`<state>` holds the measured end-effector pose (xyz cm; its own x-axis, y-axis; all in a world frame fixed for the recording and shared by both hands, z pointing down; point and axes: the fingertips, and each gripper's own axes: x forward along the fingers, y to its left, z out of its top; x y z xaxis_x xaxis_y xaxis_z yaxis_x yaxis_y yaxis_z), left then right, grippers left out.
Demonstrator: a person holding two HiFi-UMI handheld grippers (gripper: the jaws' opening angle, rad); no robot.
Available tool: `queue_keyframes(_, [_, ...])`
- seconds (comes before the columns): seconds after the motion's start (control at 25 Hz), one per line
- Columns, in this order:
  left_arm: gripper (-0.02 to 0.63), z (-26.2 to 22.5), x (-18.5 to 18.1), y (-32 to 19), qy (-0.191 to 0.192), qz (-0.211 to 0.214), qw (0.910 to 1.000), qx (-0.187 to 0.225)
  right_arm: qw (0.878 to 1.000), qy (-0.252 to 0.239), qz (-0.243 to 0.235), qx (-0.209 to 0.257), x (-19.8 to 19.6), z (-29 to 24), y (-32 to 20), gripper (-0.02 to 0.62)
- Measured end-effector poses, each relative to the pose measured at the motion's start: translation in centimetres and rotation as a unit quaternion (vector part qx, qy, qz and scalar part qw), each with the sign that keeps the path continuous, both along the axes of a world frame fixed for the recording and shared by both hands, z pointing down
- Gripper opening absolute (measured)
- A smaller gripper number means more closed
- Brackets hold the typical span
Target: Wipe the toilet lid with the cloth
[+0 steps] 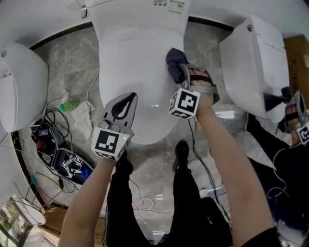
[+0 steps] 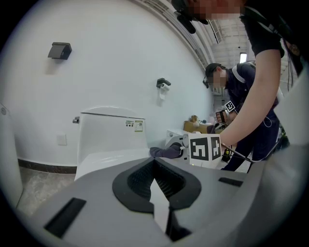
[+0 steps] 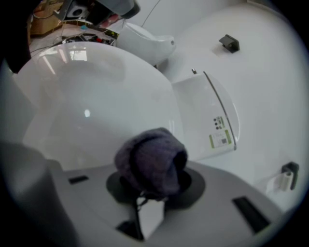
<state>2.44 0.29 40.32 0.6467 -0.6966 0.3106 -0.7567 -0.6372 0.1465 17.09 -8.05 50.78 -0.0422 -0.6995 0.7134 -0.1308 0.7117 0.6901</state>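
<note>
One cloth (image 1: 175,61), long axis toward the tank (image 1: 140,14)

cloth (image 3: 150,161): dark blue-grey
lid (image 1: 137,82): glossy white
floor (image 1: 67,67): grey marble, pale veins
left gripper (image 1: 128,98): grey, with black-and-white square-marker cube
bottle (image 1: 69,105): green
trousers (image 1: 186,202): black

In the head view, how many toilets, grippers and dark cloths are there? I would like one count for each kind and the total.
Toilets: 3 (middle toilet, left toilet, right toilet)
Grippers: 3 (left gripper, right gripper, another person's gripper)
Dark cloths: 2 (right gripper's cloth, other cloth)
Total: 8
</note>
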Motion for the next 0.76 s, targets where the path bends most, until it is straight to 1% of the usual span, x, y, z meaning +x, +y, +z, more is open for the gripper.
queue_keyframes(0.2, [0.009,-0.03,0.04,0.08,-0.002,0.0,1.0,0.001,1.0,-0.002,0.0,0.002,0.25,-0.03,0.17,0.097])
queue_keyframes(0.32, [0.009,0.12,0.16,0.13,0.0,-0.001,1.0,-0.005,1.0,-0.001,0.0,0.002,0.42,0.05,0.17,0.097])
queue_keyframes(0.6, [0.009,0.13,0.64,-0.15,-0.001,0.002,1.0,0.0,1.0,-0.001,0.0,0.004,0.7,-0.03,0.06,0.097])
queue_keyframes(0.76, [0.009,0.11,0.76,-0.23,0.004,-0.003,0.9999,-0.014,1.0,-0.002,-0.001,0.003,0.6,-0.04,0.05,0.097])
